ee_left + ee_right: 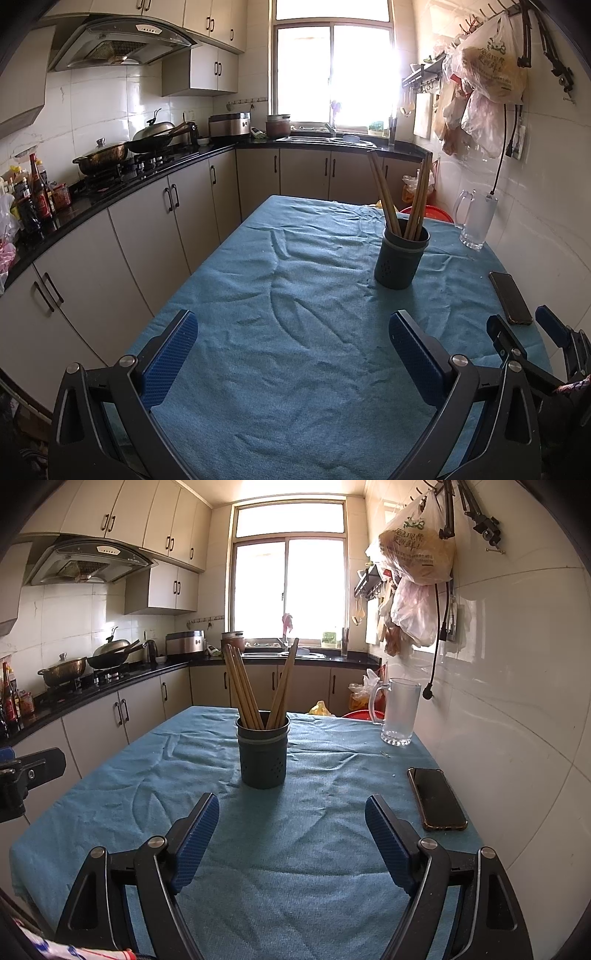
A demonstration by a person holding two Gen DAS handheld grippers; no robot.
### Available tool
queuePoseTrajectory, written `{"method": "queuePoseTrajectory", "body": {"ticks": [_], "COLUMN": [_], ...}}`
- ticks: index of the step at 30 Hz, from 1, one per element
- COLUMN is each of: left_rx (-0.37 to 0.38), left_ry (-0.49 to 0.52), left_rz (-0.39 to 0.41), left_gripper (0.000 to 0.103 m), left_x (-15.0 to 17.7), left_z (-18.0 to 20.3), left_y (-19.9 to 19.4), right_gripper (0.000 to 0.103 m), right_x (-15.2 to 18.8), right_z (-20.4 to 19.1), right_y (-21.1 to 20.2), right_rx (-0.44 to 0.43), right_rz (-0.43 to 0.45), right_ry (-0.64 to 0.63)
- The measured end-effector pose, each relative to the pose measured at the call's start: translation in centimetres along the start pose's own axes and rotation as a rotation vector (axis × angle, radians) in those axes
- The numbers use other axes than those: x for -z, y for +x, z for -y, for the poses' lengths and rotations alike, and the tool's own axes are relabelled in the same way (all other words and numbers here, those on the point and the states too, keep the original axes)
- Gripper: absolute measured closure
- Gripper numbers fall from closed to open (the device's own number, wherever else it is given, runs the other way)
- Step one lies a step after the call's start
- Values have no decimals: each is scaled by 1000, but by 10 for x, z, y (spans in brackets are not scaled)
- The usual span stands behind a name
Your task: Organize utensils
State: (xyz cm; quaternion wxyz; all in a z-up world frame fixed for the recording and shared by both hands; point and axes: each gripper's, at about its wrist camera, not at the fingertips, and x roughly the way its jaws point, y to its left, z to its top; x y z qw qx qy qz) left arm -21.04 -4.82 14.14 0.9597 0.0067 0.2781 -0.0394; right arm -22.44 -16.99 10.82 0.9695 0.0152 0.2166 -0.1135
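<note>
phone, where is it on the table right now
The phone lies flat on the blue tablecloth near the right wall, nearer than the glass mug.

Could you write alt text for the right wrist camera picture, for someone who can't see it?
A dark holder of wooden chopsticks stands on a blue tablecloth, straight ahead of the open, empty right gripper. A phone and a glass mug sit to the right, near a tiled wall.
</note>
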Motion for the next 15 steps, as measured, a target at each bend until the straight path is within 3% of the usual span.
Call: {"method": "queuePoseTrajectory", "body": {"ticks": [15], "left_rx": [3], "left_ry": [-3], "left_rz": [-18], "left_gripper": [0], "left_x": [-1], "left_z": [0], "left_y": [4], "right_gripper": [18], "right_x": [3], "right_z": [2], "right_y": [6], "right_rx": [-7], "right_rz": [-22], "right_ry": [8]}}
